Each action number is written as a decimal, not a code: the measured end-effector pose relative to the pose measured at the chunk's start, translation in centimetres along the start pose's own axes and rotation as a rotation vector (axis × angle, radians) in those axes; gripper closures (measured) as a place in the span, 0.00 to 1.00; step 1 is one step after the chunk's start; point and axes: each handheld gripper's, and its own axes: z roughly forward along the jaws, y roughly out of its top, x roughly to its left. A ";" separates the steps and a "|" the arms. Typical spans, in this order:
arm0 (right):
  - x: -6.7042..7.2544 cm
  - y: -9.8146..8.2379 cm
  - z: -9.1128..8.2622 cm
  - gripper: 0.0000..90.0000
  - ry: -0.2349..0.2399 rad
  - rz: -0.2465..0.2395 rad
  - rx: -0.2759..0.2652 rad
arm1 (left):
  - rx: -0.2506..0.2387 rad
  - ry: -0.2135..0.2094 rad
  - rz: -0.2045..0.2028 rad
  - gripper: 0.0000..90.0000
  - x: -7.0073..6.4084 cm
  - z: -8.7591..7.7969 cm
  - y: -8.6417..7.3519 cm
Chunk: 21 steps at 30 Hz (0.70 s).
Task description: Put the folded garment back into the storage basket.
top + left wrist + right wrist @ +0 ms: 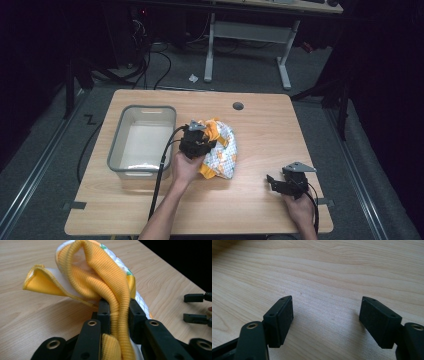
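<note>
While the left tool (200, 134) is clamped on a ribbed yellow band of the garment (222, 150), the cloth bunches upward from the bench (260, 135) at that point. Seen from the left gripper view, both black pads (103, 308) press the yellow ribbing (117, 302) between them, with a hemmed yellow flap (40, 281) and white quilted fabric spilling out beyond the jaws. The garment is yellow and white with a small printed pattern; its lower part lies on the bench near the middle, just right of the clear plastic bin (142, 142). Garment and bin are close but not seen to touch. The person's left hand (185, 167) grips the tool body from below, its cable trailing toward the near edge.

The right tool (280, 185) sits low at the right near corner of the bench, well apart from the garment. From the right gripper view its jaws stand wide apart, with bare wood grain (324, 277) between them and nothing held. The right hand (300, 207) holds it.
</note>
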 end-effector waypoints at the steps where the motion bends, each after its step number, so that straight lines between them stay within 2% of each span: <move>1: 0.0 0.0 0.0 0.31 0.000 0.000 0.000 | -0.006 -0.003 -0.001 0.84 0.0 -0.2 0.1; 6: 0.0 0.0 0.0 0.31 0.000 0.000 0.000 | -0.034 -0.016 -0.009 0.84 0.2 -1.4 0.4; 11: 0.0 0.0 0.0 0.31 0.000 0.000 0.000 | -0.051 -0.006 -0.010 0.84 0.5 -2.5 0.5; 21: 0.0 0.0 0.0 0.31 0.000 0.000 0.000 | -0.079 -0.005 -0.037 0.84 1.5 -4.2 0.6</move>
